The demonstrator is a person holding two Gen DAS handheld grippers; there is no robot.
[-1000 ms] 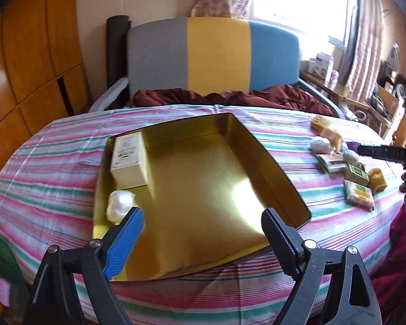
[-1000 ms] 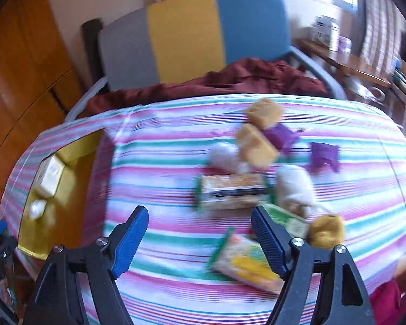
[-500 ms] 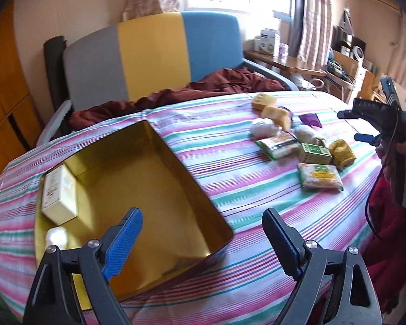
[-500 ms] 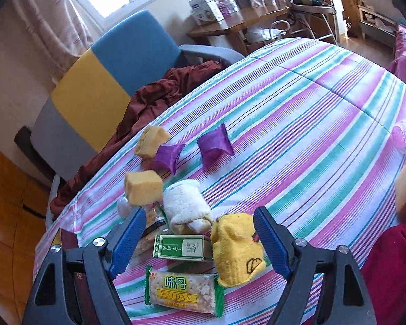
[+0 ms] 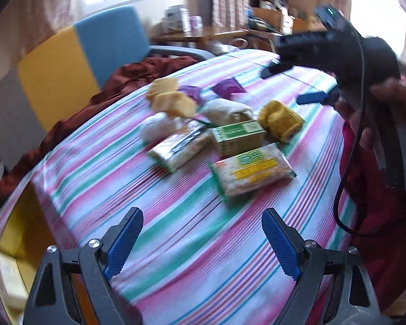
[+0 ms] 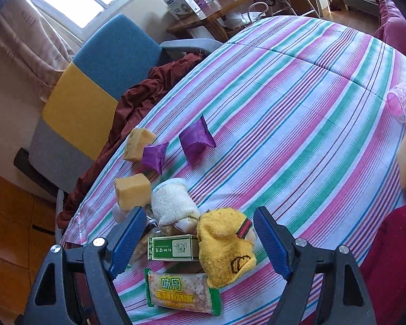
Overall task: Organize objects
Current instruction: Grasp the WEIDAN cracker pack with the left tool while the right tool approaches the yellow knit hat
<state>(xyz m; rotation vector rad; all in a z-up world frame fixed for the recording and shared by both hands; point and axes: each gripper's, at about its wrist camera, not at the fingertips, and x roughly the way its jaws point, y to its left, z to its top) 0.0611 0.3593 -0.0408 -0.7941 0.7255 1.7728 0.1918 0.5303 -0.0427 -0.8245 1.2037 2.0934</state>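
A pile of small items lies on the striped tablecloth. It holds a yellow sock (image 6: pixel 224 243), a green box (image 6: pixel 173 247), a Weidan snack packet (image 6: pixel 181 289), a rolled white sock (image 6: pixel 173 203), sponge cubes (image 6: pixel 132 191) and purple pouches (image 6: pixel 196 139). My right gripper (image 6: pixel 200 224) hovers open over the yellow sock and green box, its pads clear of both. My left gripper (image 5: pixel 201 233) is open and empty over bare cloth, short of the snack packet (image 5: pixel 253 169) and green box (image 5: pixel 238 135). A hand holds the right gripper (image 5: pixel 295 84) beyond the pile.
The gold tray (image 5: pixel 16 224) shows at the left edge of the left wrist view. A pink hair roller (image 6: pixel 402 101) lies near the table's right edge. A grey, yellow and blue chair (image 6: pixel 94 81) with a maroon cloth stands behind the table.
The left gripper swung right, from over the gold tray to face the pile. The right gripper rolled and dropped closer to the yellow sock and green box, then slowed.
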